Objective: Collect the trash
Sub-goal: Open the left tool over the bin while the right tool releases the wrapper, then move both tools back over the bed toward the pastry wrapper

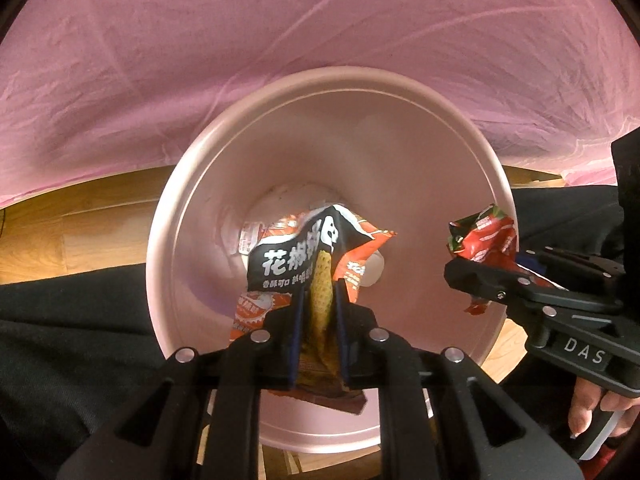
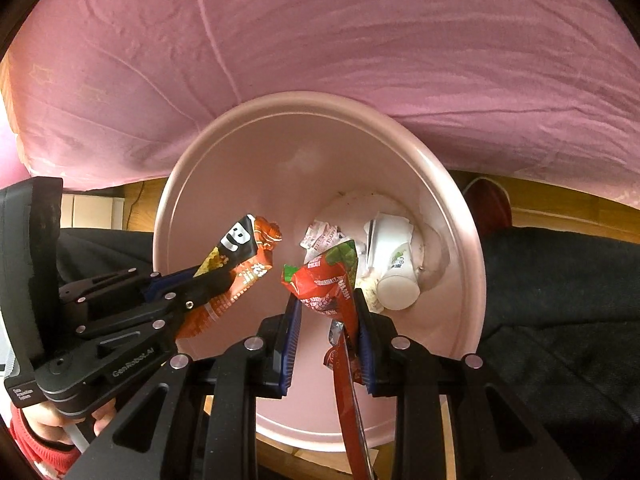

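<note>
So I've got the pink bin point(image 1: 192, 216) sitting on the floor right under both grippers, tucked against the pink bedsheet point(image 1: 280, 60), which is why both tools point steeply down into its mouth. It already has a white paper cup point(image 2: 396, 276) and torn scraps at the bottom.

Left gripper point(image 1: 319, 300) is clamped nearly shut on the black-and-orange snack bag point(image 1: 304, 256), long axis running up out of the jaws, toward the bin floor.

Right gripper point(image 2: 326, 320) pinches the red wrapper point(image 2: 326, 284), jaws partway closed on it, its long thin tail trailing back toward me. Both look ready to drop, I'd guess.
</note>
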The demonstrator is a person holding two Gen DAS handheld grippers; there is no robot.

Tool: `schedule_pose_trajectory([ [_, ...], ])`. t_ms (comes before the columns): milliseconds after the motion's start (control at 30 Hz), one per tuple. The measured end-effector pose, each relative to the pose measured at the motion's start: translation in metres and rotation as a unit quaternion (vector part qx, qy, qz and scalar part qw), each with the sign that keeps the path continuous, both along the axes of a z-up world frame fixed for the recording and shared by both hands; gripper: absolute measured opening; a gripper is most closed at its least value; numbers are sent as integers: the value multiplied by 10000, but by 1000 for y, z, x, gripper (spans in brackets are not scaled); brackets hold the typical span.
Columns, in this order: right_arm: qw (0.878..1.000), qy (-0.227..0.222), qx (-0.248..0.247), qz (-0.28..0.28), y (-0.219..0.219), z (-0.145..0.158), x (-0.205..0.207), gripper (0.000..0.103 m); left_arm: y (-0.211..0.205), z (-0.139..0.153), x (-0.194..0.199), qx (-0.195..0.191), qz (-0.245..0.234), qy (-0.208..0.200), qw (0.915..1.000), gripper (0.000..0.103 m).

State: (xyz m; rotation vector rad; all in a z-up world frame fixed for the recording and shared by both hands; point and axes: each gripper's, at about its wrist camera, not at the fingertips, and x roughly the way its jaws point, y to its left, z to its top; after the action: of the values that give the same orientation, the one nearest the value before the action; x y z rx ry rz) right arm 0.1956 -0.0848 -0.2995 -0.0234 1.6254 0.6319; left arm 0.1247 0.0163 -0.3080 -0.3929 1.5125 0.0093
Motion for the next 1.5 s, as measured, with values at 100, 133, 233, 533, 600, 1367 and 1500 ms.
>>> schedule_pose_trajectory([
  [100,10000,-14,23,-20,-2,-1,-2,34,-6,-4,-1,40,-35,13,10000,18],
  [133,10000,-38,34,-28,-3,2,-2,38,-8,-4,-1,51,-47,16,10000,18],
  [233,9998,-116,106,-75,-4,9,-2,46,-9,-4,-3,122,-80,14,9999,21],
  [533,9971,-679,325,-67,-13,53,-1,78,-22,19,-5,603,-215,-332,9974,58],
  [600,9962,-746,429,-93,-17,62,-1,84,-26,29,-5,715,-224,-460,9961,62],
  [1367,9328,-3550,501,365,-43,232,-2,99,-10,207,-1,1184,66,-2408,9633,96],
  [1500,9166,-3959,496,275,-48,260,16,99,-6,236,12,1398,31,-2805,9496,97],
])
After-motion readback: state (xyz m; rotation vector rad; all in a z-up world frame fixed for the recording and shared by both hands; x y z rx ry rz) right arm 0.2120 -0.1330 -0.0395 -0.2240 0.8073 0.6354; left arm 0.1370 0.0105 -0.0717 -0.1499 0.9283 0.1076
